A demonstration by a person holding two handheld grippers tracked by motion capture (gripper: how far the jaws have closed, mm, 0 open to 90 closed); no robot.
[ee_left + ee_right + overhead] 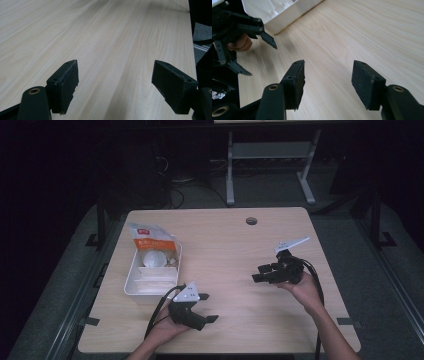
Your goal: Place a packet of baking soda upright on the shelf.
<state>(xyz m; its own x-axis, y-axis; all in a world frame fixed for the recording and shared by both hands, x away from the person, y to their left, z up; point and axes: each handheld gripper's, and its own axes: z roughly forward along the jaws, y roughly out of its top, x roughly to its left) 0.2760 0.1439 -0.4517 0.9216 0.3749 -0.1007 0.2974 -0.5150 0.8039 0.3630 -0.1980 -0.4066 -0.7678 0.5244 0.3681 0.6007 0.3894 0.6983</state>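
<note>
My left gripper (210, 307) is held low over the near left part of the wooden table (235, 245), pointing right; its jaws stand wide open with only bare wood between them (115, 72). My right gripper (259, 272) hovers over the right side of the table and points left. It is open too, with nothing between its black pads (328, 72). The right gripper view also shows the left gripper (259, 58) farther off at the left edge, with a fingertip of the hand behind it.
A white tray (129, 280) stands at the table's left, with a white and orange bag (150, 237) leaning at its far end and pale items inside. Its corner (282, 15) appears in the right gripper view. A round cable hole (251, 221) sits near the far edge.
</note>
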